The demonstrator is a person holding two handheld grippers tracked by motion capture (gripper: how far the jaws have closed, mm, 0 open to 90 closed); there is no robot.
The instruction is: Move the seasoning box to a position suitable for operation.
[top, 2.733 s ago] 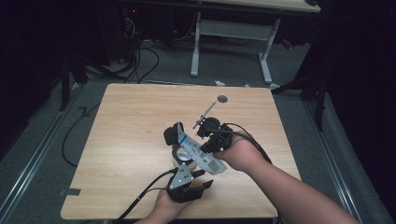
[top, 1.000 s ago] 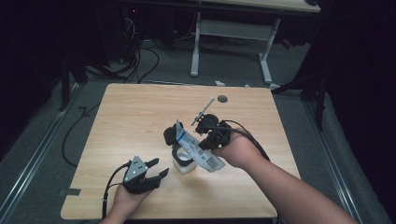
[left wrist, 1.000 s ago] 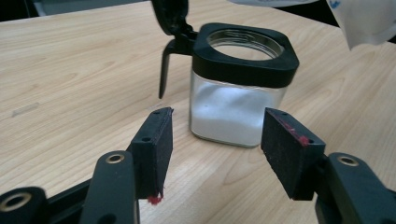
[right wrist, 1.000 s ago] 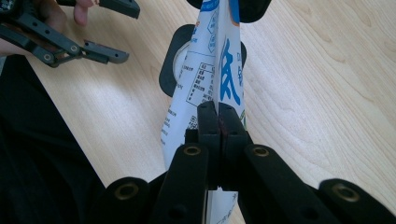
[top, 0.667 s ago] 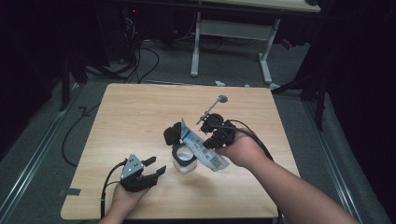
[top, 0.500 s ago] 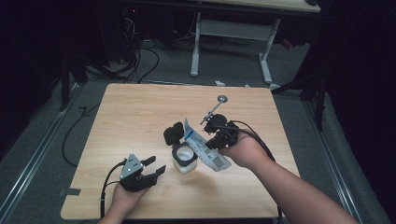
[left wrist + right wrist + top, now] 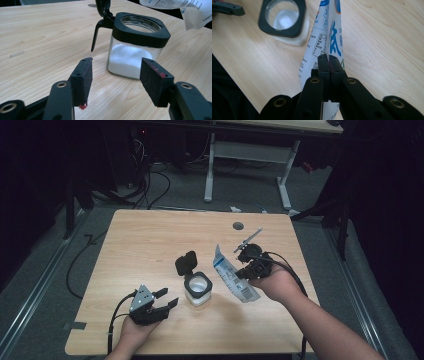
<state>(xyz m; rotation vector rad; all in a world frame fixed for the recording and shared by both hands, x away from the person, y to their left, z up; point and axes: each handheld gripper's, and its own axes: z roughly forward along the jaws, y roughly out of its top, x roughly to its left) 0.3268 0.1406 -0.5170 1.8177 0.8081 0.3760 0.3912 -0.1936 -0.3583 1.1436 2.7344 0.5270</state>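
A square glass jar [image 7: 198, 291] with a black rim and a flipped-up black lid [image 7: 186, 262] stands mid-table, partly filled with white powder [image 7: 130, 58]. My left gripper [image 7: 161, 303] rests near the front edge, left of the jar [image 7: 136, 47], open, with nothing between its pads. My right gripper [image 7: 239, 272] is shut on a white and blue printed packet [image 7: 231, 277], held up in the air to the right of the jar. In the right gripper view the packet [image 7: 324, 40] rises from the shut jaws, with the jar's open mouth [image 7: 282, 18] at upper left.
The wooden table [image 7: 150, 235] has a round cable hole [image 7: 238, 226] near its far edge. Cables trail from both grippers. Beyond the table lie floor cables and a white desk frame [image 7: 250, 155].
My right gripper has carried the packet to the right, away from over the jar. The left gripper, which had pulled back to the front left earlier, has stayed put over the last second.
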